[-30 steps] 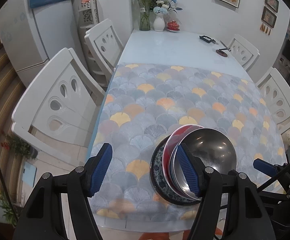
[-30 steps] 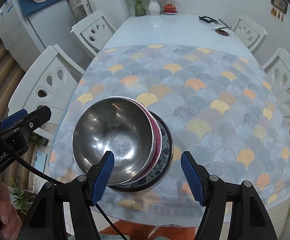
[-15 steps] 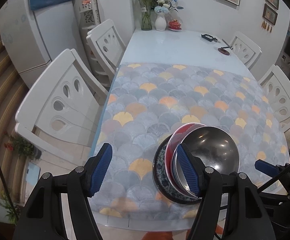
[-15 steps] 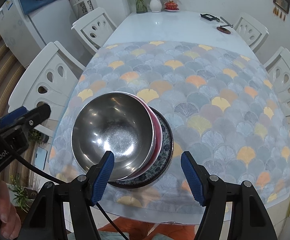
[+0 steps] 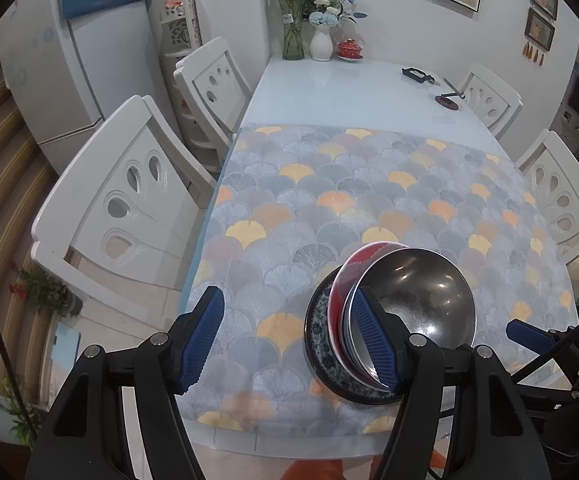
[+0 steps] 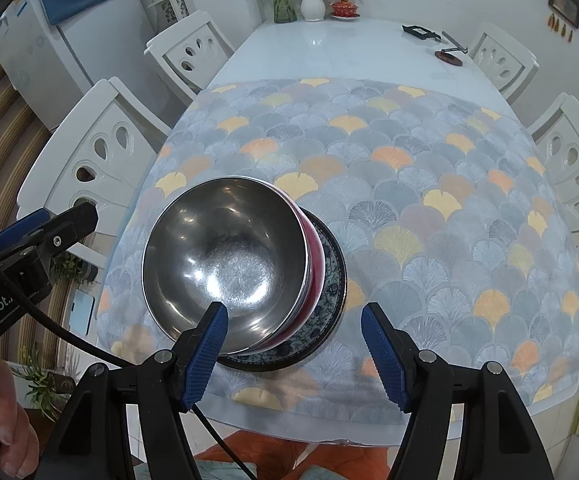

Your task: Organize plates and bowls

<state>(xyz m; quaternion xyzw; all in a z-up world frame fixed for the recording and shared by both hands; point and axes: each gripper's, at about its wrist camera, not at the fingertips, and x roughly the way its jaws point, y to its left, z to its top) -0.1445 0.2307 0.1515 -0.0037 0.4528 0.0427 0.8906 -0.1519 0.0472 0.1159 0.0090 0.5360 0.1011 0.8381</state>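
Dining room, fan-patterned cloth on white counter (image 6: 329,46) | shiny steel bowl (image 6: 225,264) nested in red bowl (image 6: 316,256) on blue-patterned plate (image 6: 335,280) | left tool (image 5: 289,340) and right tool (image 6: 295,354) both empty, spread wide | stacking looked finished; next likely withdraw.

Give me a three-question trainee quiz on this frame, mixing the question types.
1. True or false: the steel bowl sits on top of the stack.
2. What lies at the bottom of the stack? A) patterned plate B) glass vase C) red teacup
3. Fill in: both the left gripper and the right gripper are ____ and hold nothing.

Key
1. True; it sits on the red bowl.
2. A, the patterned plate on the tablecloth.
3. open
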